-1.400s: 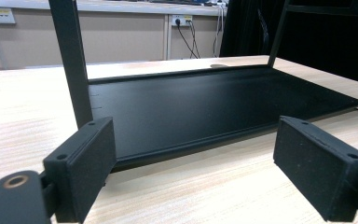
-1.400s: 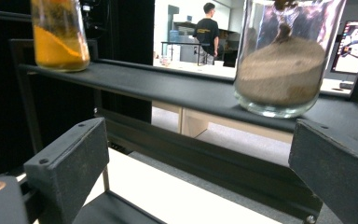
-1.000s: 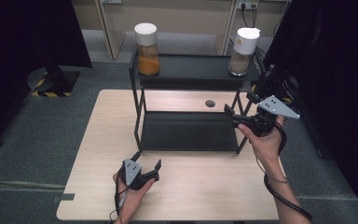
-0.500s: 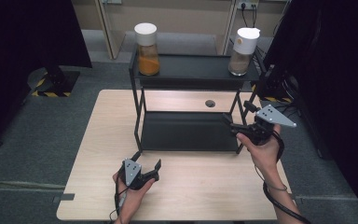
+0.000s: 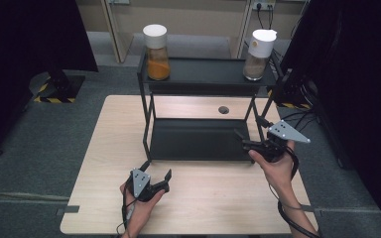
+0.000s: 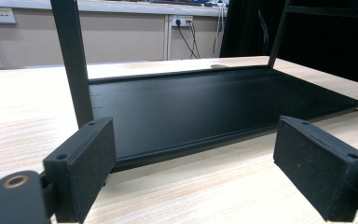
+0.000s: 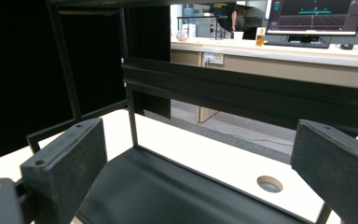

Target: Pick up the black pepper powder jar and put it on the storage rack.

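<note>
While the left gripper (image 5: 155, 179) rests low on the table (image 5: 109, 148) with its jaws wide apart and empty, the right gripper (image 5: 248, 144) has come down beside the black rack (image 5: 198, 140), jaws also wide and empty; I think the jar work is done; the orange jar (image 5: 157, 52) and brown jar (image 5: 258, 54) stand on top, far above both.

Wall sockets (image 5: 260, 6), hazard-striped floor base (image 5: 59, 89)

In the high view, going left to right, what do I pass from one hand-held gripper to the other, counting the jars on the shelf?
Left hand-held gripper → orange-filled jar → brown-filled jar → right hand-held gripper.
</note>
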Demonstrator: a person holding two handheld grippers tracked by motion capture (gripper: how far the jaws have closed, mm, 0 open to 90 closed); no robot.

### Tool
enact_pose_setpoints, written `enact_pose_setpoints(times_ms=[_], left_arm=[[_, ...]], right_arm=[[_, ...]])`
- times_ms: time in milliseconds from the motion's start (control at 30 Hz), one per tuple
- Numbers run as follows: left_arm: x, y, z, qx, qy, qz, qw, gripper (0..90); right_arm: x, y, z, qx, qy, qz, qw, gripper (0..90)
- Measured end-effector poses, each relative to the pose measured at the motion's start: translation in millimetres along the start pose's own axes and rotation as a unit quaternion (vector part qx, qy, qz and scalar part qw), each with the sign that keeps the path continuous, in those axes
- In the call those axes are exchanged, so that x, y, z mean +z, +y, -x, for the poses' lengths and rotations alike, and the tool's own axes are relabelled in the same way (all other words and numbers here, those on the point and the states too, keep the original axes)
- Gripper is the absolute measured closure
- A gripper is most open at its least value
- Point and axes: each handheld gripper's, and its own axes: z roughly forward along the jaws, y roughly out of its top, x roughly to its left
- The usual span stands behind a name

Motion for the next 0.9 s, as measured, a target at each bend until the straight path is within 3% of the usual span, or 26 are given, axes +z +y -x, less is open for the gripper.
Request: enact_pose_setpoints(times_ms=[900], left_arm=[[0.0, -0.2, 0.5, 0.001, 0.001, 0.001, 1.0, 12.5]], right_arm=[[-9.4, -36.6, -6.6, 0.008, 0.005, -0.022, 0.9997, 3.9]])
